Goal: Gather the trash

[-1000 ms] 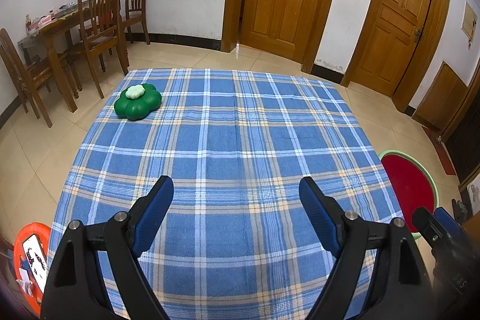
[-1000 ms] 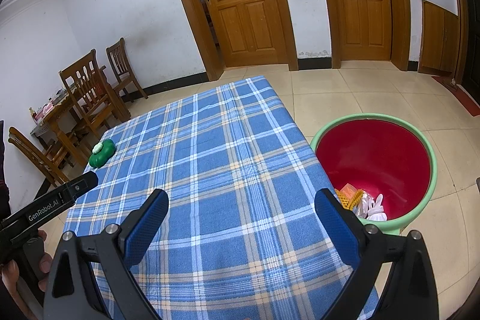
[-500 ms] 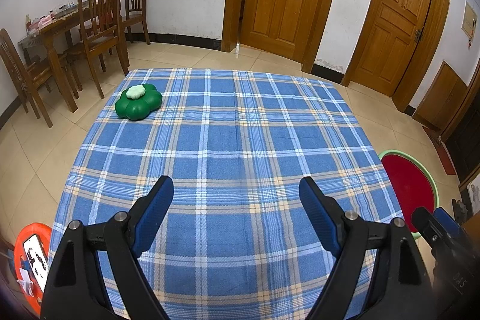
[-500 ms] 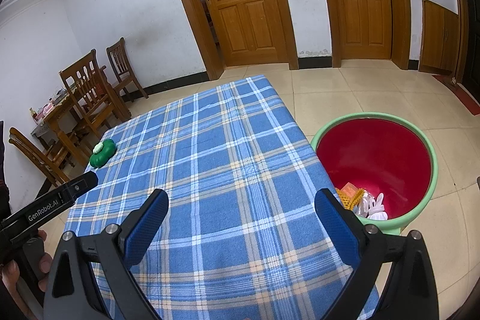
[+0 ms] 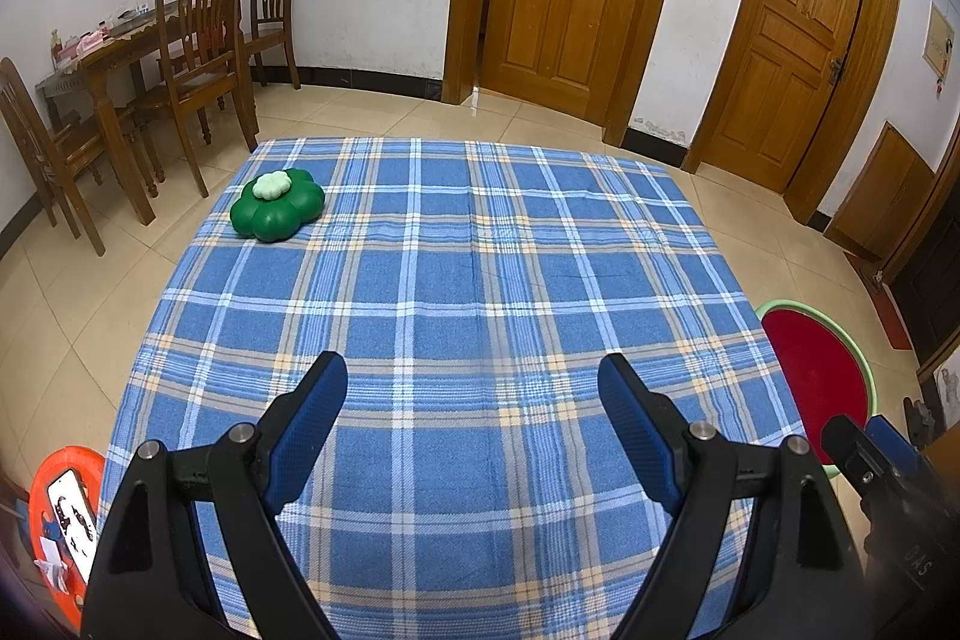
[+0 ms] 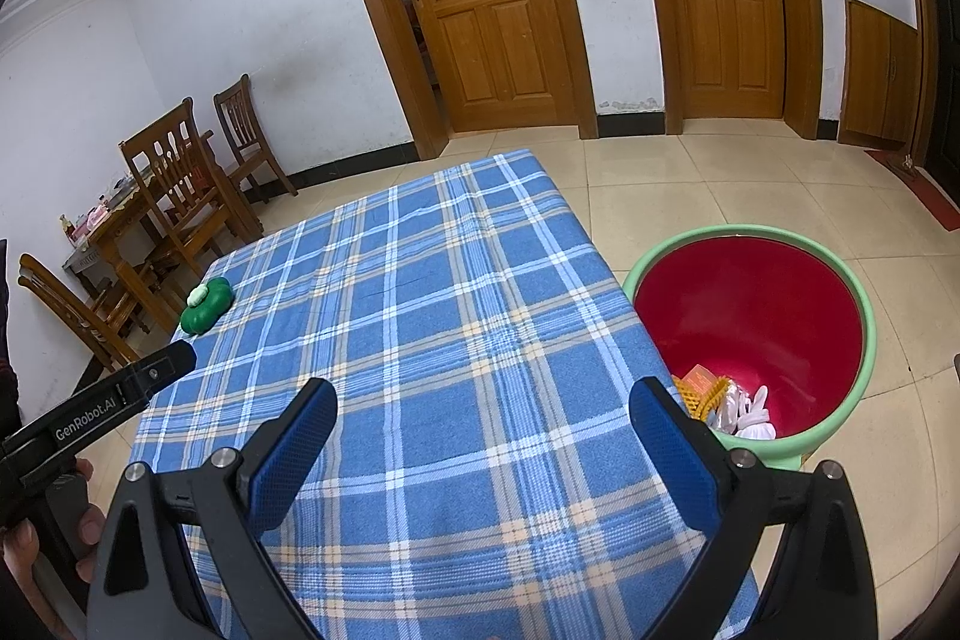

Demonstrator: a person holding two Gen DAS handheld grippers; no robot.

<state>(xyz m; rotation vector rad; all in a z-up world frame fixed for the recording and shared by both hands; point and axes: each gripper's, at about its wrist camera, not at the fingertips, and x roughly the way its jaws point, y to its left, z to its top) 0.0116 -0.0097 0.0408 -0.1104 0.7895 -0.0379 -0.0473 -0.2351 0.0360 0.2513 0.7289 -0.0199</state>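
Floor-side bin [image 6: 840, 280] right of right claw [image 6: 483, 397] (trash inside)

Both grippers [image 5: 472, 394] [image 6: 483, 421] alike — black frames, silver screws, ribbed blue pads [image 6: 294, 451], white "GenRobot.AI" lettering.
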